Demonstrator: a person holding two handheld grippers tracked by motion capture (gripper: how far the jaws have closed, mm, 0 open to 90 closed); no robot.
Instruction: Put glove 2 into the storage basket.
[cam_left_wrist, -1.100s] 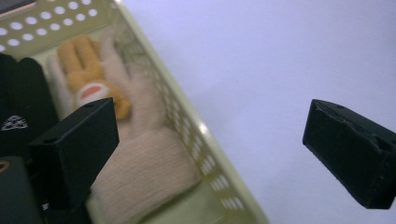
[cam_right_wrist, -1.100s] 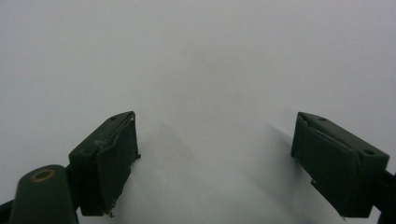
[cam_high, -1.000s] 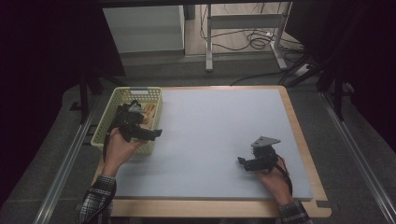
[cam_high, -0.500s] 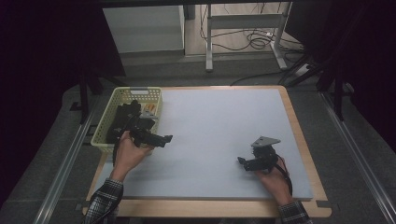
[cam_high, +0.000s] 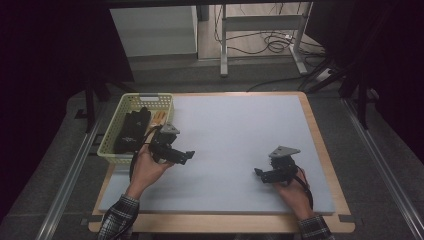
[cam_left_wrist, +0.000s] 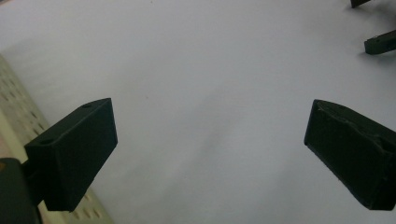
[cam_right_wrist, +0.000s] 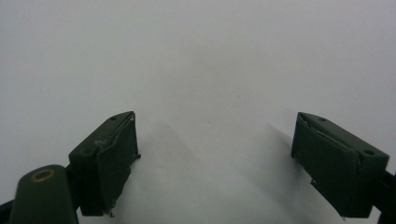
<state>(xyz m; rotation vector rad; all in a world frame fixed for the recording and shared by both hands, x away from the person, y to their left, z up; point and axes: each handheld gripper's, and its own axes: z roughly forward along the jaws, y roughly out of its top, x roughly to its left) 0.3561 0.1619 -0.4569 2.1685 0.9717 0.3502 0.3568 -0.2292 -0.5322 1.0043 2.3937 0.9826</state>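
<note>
Fingers of left gripper (cam_high: 187, 155) and right gripper (cam_high: 259, 173) wide, empty, above the grey mat (cam_high: 235, 130); no legible writing.

1 overhead, 2 close over mat (cam_high: 235, 135)

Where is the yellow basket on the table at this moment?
In the high view, the yellow basket stands at the table's left edge, half on the grey mat, with dark things inside; the left gripper hovers just right of it.

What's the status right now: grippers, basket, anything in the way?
Left gripper open, empty, beside the basket. Right gripper open, empty, over the mat. Dark items lie in basket. Nothing between the grippers.
</note>
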